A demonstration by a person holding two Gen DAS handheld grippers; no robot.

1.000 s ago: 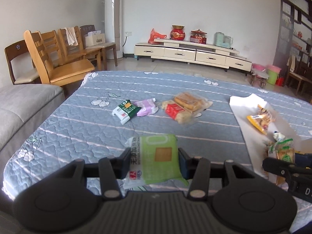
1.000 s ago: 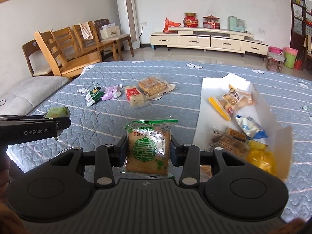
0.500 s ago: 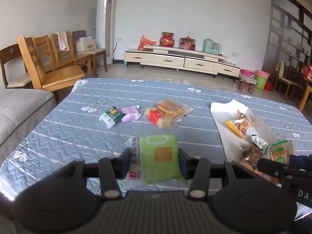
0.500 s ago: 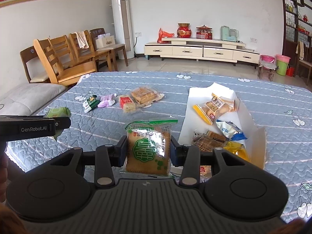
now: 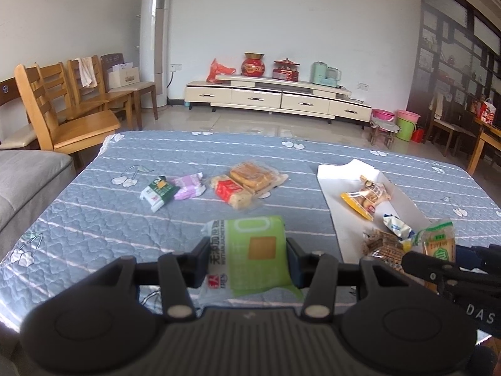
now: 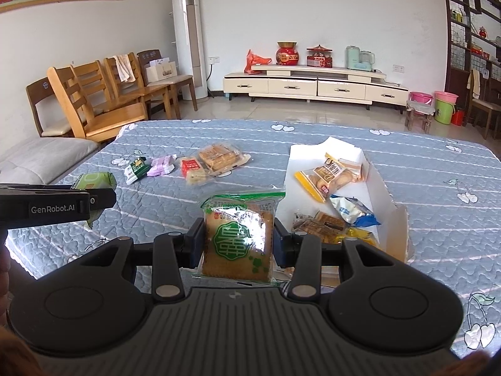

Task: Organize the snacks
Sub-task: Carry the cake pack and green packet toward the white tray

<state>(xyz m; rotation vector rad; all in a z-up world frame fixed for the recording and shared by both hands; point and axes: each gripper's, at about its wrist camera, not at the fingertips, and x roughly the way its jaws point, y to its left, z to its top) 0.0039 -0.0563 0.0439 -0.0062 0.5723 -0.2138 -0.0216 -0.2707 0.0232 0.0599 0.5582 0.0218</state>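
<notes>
On the left, the left hand-held gripper (image 5: pixel 247 258) is clenched on a green packet (image 5: pixel 255 255), held above the near part of the counter (image 5: pixel 94 219). Just right of it, the right hand-held gripper (image 6: pixel 239 242) is clenched on a cracker pack (image 6: pixel 239 238), its long axis running away from the camera.

The white box (image 6: pixel 380 188) is judged to be the goal; it lies to the right and slightly farther off, its long axis running near to far. The right hand-held gripper is the nearer one, almost at the box's near left corner, so only a short move rightward and forward seems needed. The left one would have to cross past the right.

Four loose snacks (image 5: pixel 216 185) lie farther off at left centre, well apart from the box.

The box's near end is cut off behind the gripper bodies in both views, and its near wall looks torn. Print on the far packs is too small to be read.
</notes>
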